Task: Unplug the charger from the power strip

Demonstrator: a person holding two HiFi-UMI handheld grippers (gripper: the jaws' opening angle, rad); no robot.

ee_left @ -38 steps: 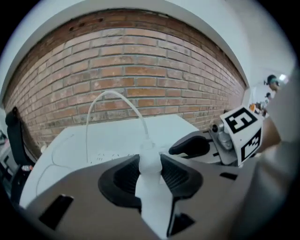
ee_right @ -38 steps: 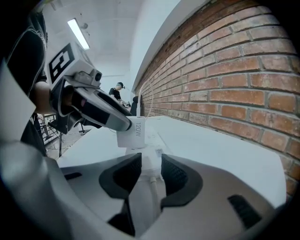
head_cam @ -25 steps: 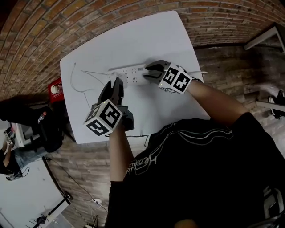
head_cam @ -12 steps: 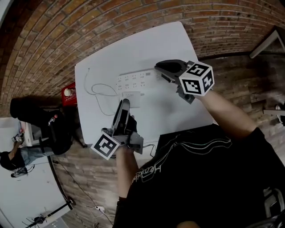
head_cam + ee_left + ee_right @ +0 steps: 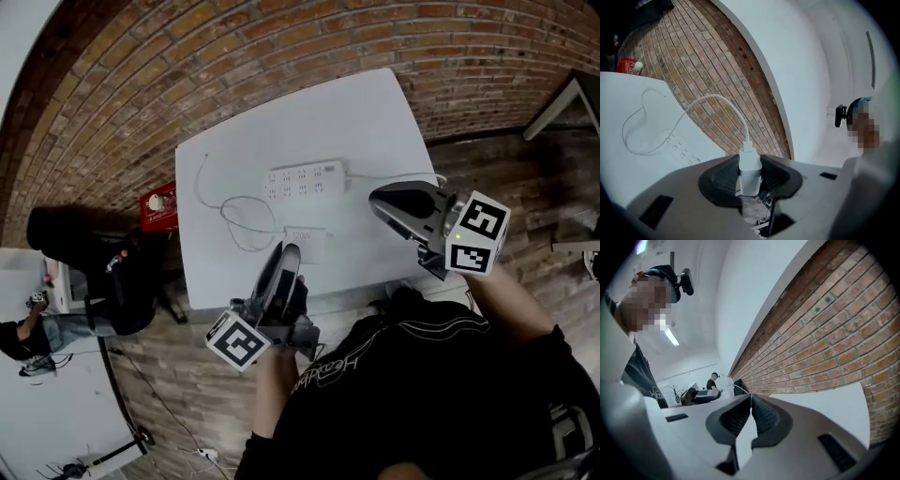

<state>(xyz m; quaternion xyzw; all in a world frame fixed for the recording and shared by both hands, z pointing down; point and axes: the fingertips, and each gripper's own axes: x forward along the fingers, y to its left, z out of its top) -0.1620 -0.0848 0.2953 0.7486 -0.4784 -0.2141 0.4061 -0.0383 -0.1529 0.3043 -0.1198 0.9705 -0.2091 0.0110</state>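
1. Gripping the white charger by its sides, the left gripper has both jaws pressed on it, and the block stands upright between the ribbed pads.
2. In the head view the left gripper is over the near edge of the white table. The charger is at its tips, out of the power strip and well apart from it.
3. The charger's thin white cable rises from its far end, arcs over to the left and drops to the table, where it lies in a loose loop beside the strip.
4. The power strip lies flat near the table's middle, sockets facing up.
5. The right gripper hangs over the table's right edge. Its jaws are closing, the tips all but meeting, and there is nothing between them.
6. A red box sits on the floor by the table's left side. A round white thing is on top, and what the box holds cannot be made out.
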